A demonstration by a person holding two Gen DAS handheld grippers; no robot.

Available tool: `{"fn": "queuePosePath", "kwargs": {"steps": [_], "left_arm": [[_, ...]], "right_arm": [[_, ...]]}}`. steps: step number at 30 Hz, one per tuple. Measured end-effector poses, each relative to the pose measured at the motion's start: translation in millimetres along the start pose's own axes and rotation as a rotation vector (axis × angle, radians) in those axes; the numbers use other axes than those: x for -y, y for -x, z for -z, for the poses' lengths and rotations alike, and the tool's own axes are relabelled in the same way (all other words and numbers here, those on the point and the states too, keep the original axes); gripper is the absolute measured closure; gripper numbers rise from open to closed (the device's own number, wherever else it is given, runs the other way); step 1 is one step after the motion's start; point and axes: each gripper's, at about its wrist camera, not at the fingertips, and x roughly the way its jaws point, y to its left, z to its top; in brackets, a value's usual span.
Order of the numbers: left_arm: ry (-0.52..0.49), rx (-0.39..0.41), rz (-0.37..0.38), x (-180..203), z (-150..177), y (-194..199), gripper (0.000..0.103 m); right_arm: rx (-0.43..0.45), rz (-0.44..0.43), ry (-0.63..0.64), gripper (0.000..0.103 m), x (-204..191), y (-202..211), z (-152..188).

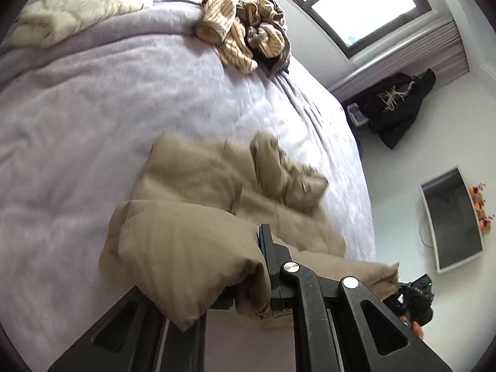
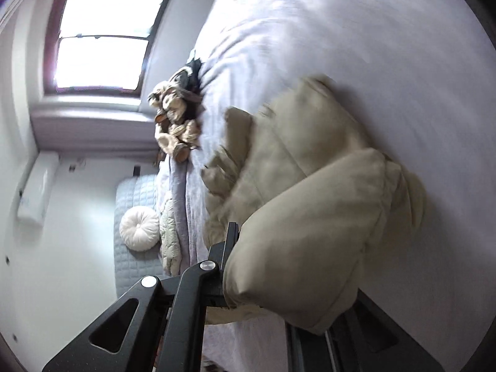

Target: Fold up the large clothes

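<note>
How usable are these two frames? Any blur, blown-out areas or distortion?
Left wrist: motion blur smears the tan garment and bedspread; the window is blown out; fisheye bends the bed edge. Right wrist: heavier blur on the bedspread, window white, left and right claws' linkages sharp.

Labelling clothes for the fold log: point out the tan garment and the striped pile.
tan garment [image 1: 186, 248], left wrist view, on the puffy fold beside the tool.
striped pile [image 1: 245, 31], left wrist view, on its crumpled middle.
</note>
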Motion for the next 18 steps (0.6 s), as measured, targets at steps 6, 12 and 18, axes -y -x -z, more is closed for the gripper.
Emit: {"fn": "queuePosePath", "kwargs": {"steps": [6,12,18], "left_arm": [[-0.009,-0.043,-0.09,-16,-48,-79,0.089],[-0.071,-0.161,-0.173,-35,-57,-131,0.085],[-0.226,-0.224,-0.188,-16,-57,-116,0.075]], "right_arm": [[-0.035,0.088,0.063,0.094,-23,-71,-81],[-0.036,0.212,0.019,0.094,0,-128,-110],[-0.018,0.222,-0.053,0.094,17,-141,-110]]}}
